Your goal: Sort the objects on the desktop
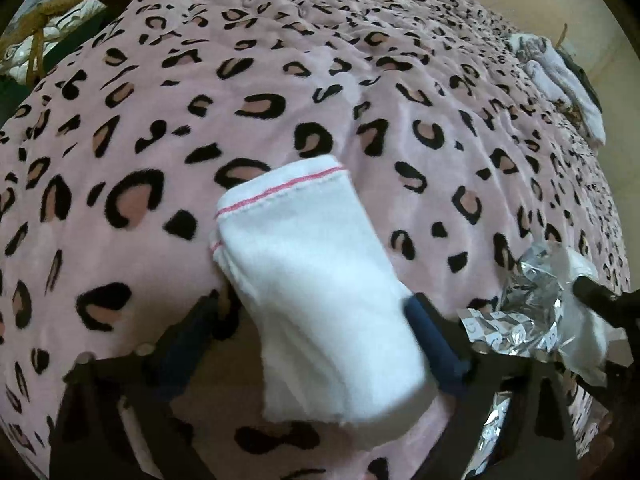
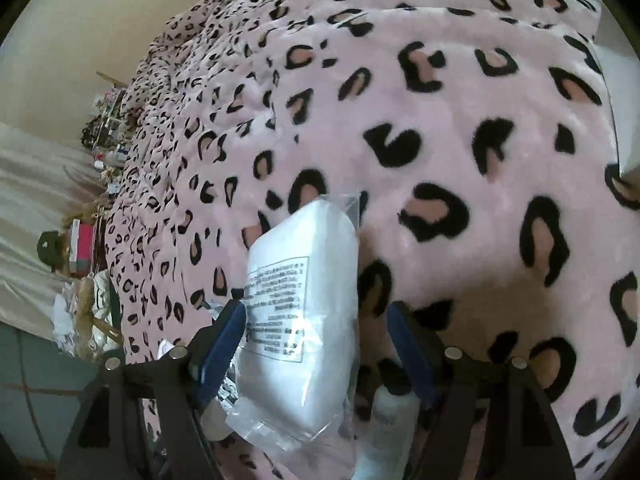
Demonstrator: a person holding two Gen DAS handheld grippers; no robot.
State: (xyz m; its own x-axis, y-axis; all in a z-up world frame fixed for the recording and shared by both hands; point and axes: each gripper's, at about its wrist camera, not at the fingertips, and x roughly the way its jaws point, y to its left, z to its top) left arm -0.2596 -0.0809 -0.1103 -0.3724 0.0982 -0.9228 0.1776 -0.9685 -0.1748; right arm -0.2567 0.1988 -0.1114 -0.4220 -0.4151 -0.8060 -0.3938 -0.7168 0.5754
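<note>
Both tongs sit low over a bed covered by a pink leopard-print blanket [image 1: 280, 92]. Left tongs [image 1: 316, 324] straddle a folded white cloth [image 1: 316, 300] with a pink stitched edge; the right pad looks against its edge, the left pad is dark and blurred, so can't tell if it is clenched on the cloth or just around it. Right tongs [image 2: 316, 340] straddle a clear-bagged white pack [image 2: 304, 304] with a printed label; left pad seems to touch the bag, right pad stands clear of it, so released, pack between the pads and resting on the blanket. Likely step: closing on each item to lift it. To do it well: centre the pack between the pads before closing, since slick film may slide; take the cloth through its full folded thickness, or only one layer will come up. A small white bottle [image 2: 386, 408] lies just beside the right pad, so keep it out of the pinch. Only the left view shows crumpled silver foil wrap [image 1: 524, 312] near the cloth and a pile of pale clothes [image 1: 560, 76] at the far edge. Only the right view shows the pack label, the bottle and cluttered items beside the bed [image 2: 80, 248].
</note>
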